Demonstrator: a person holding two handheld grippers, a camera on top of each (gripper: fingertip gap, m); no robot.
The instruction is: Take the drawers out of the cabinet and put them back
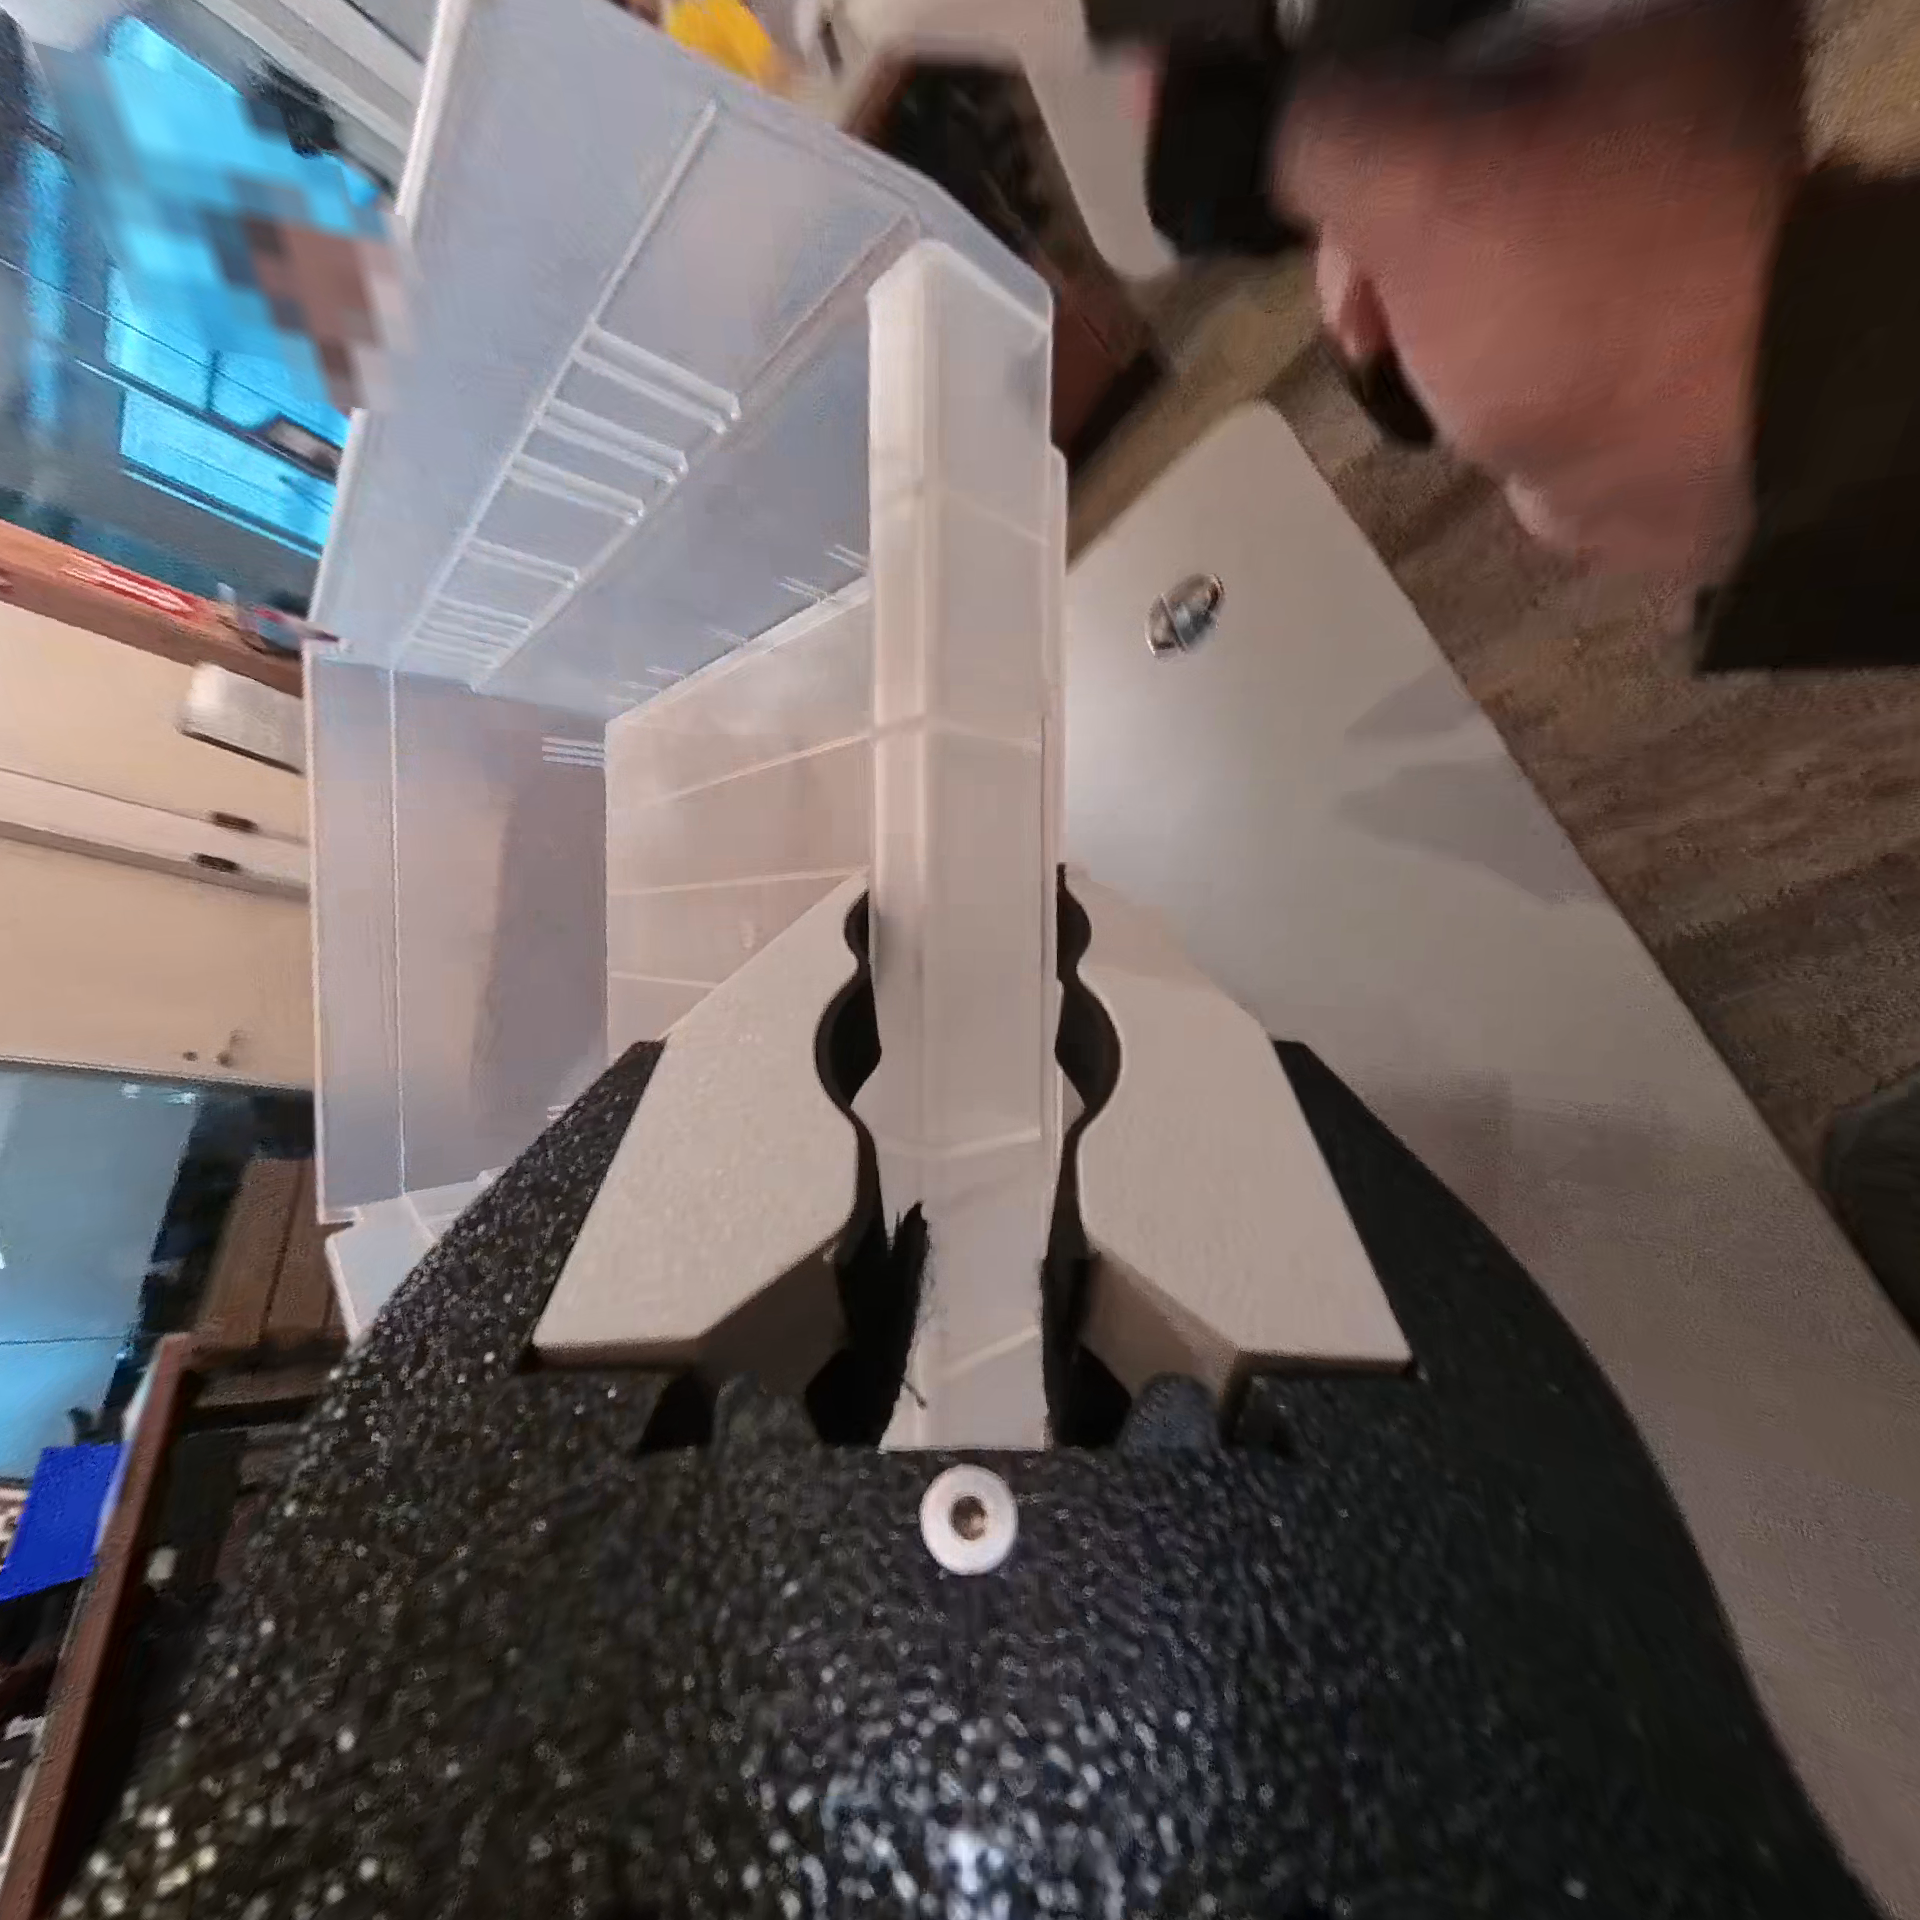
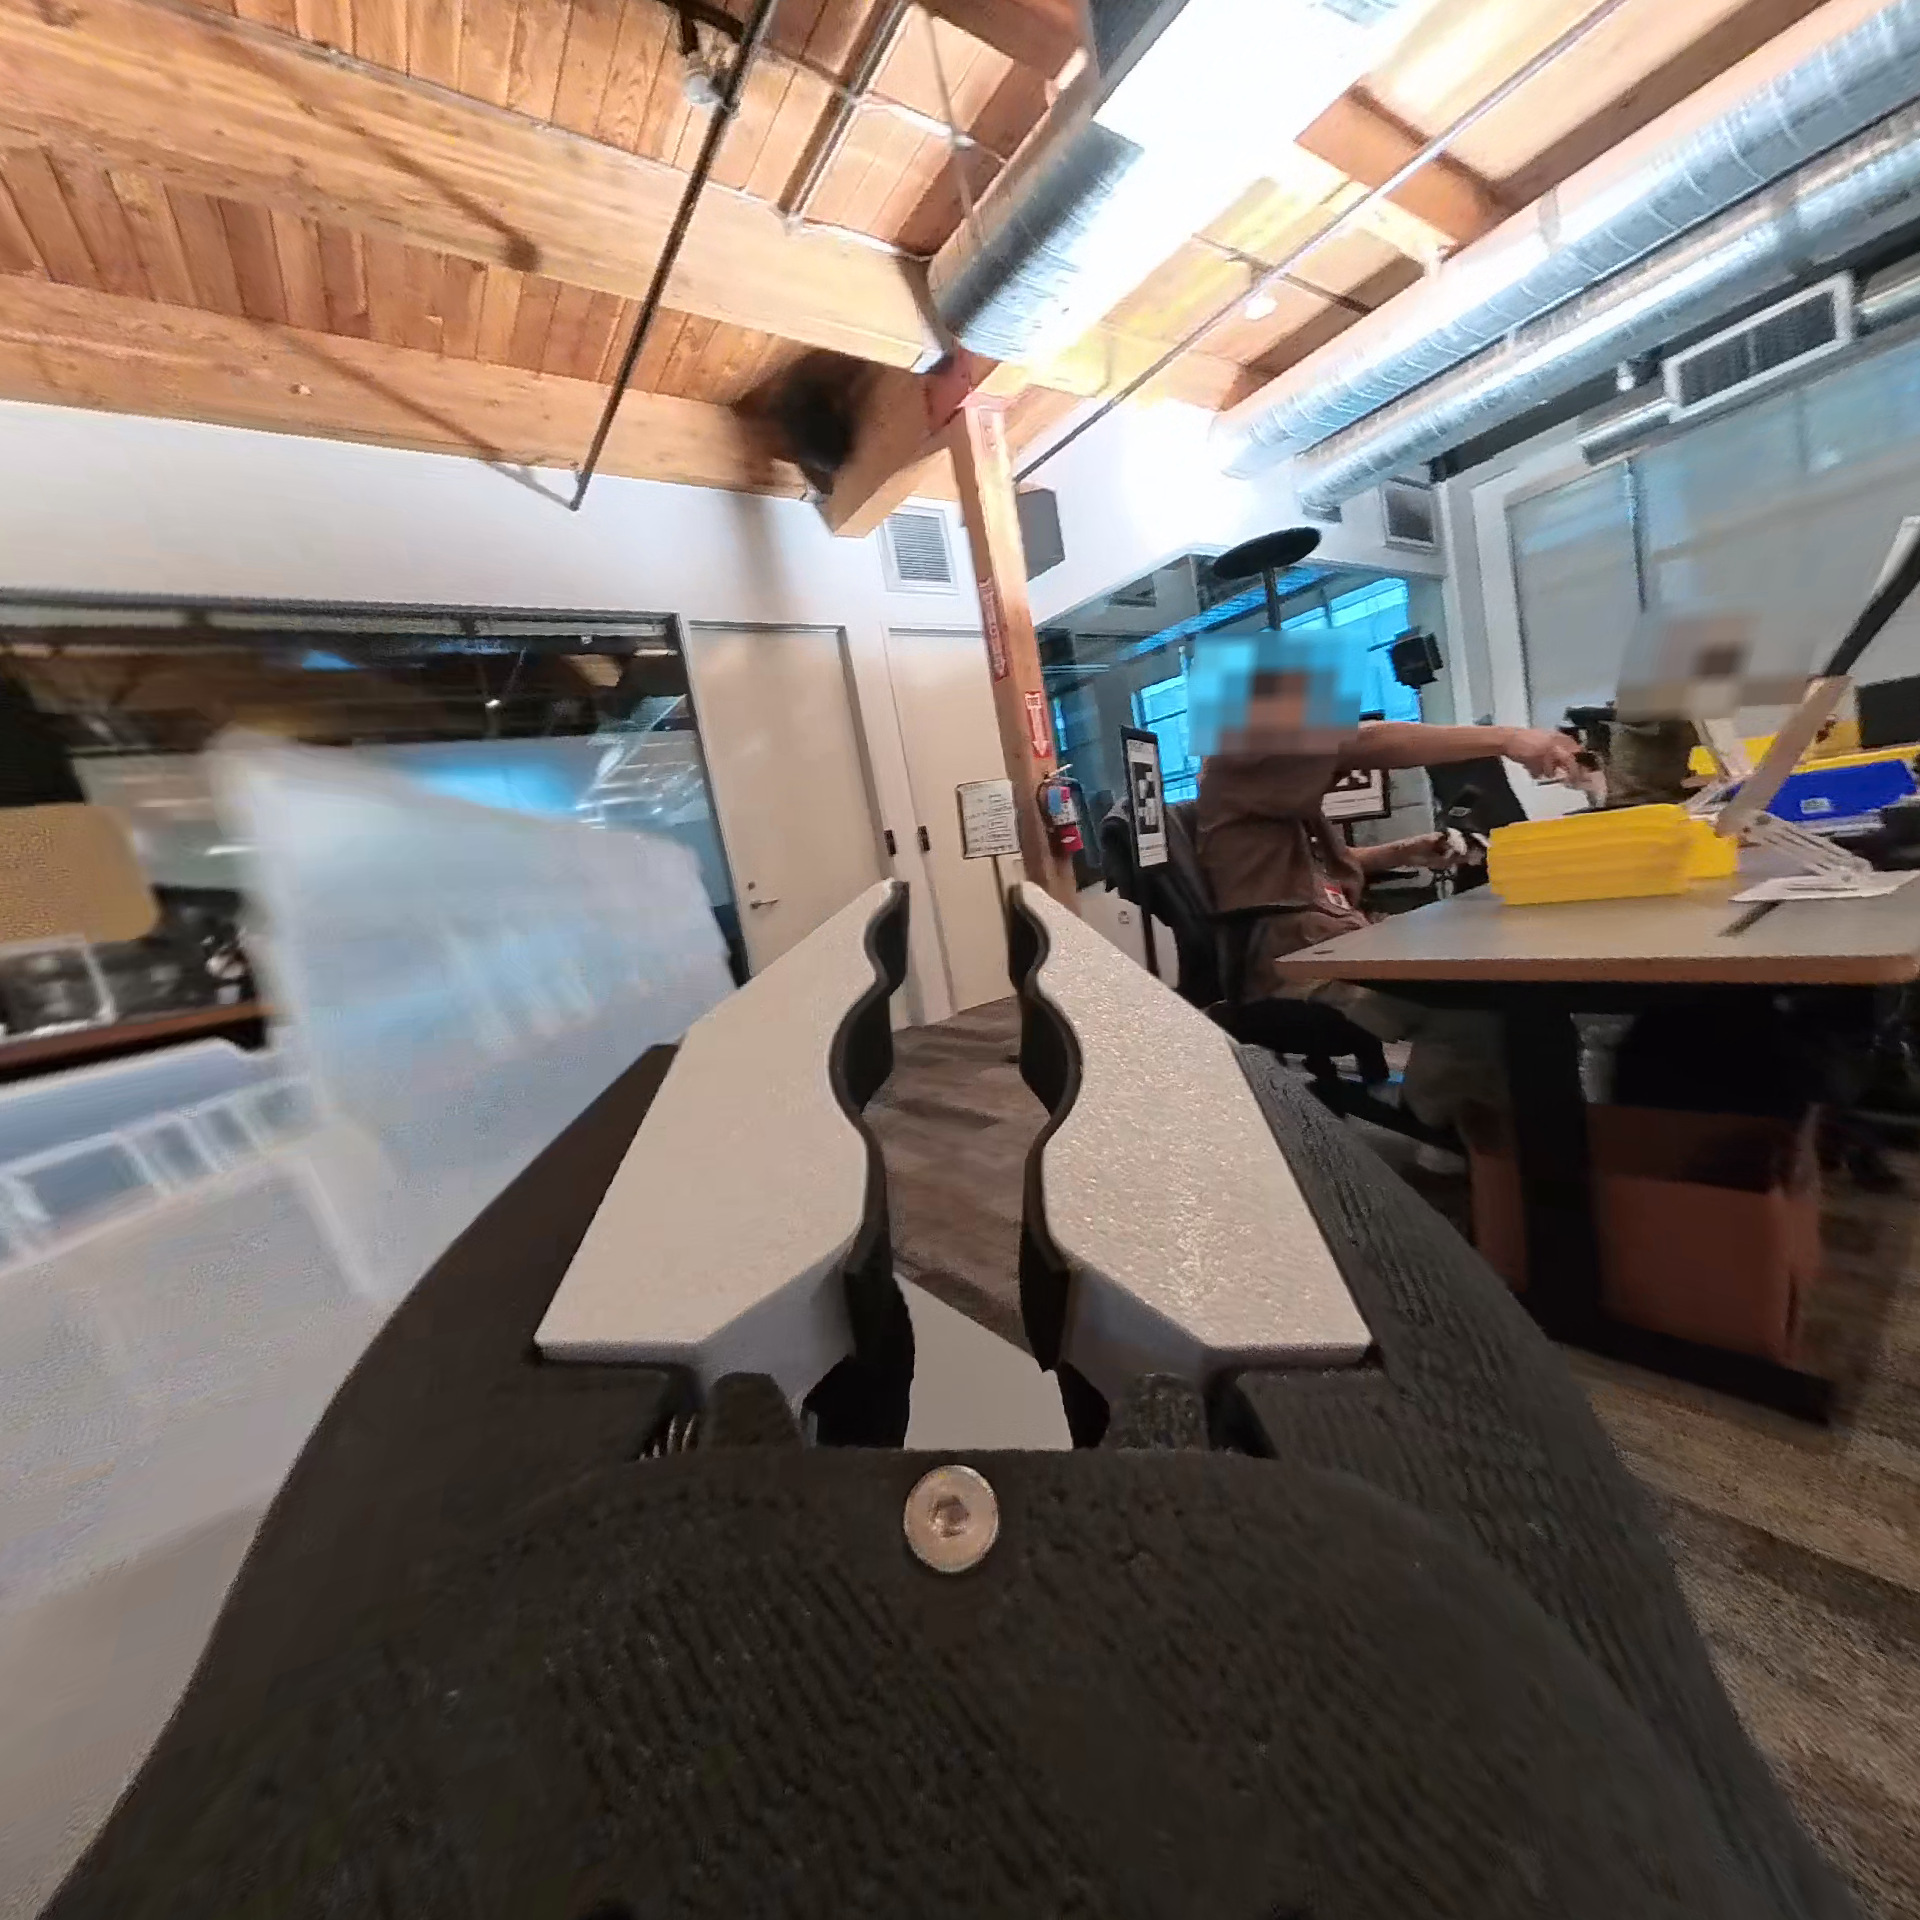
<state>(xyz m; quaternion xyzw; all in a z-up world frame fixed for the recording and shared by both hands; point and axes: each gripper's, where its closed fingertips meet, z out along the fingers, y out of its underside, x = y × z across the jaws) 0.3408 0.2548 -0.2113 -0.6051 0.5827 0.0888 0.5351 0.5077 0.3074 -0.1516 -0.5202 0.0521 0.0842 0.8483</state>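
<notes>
One drawer (image 1: 644, 582) clamped by its front lip in the left gripper (image 1: 961, 914), long axis pointing away; right gripper (image 2: 956, 904) sits narrow, empty, drawer off to its left.

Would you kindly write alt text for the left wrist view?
The left tool is clamped on the front lip of a clear plastic drawer, held in the air and tipped on its side. A white tabletop lies to the right, with a blurred person behind.

drawer (image 1: 665, 582) between left gripper (image 1: 961, 1049) jaws, white table (image 1: 1299, 831) to its right
</notes>
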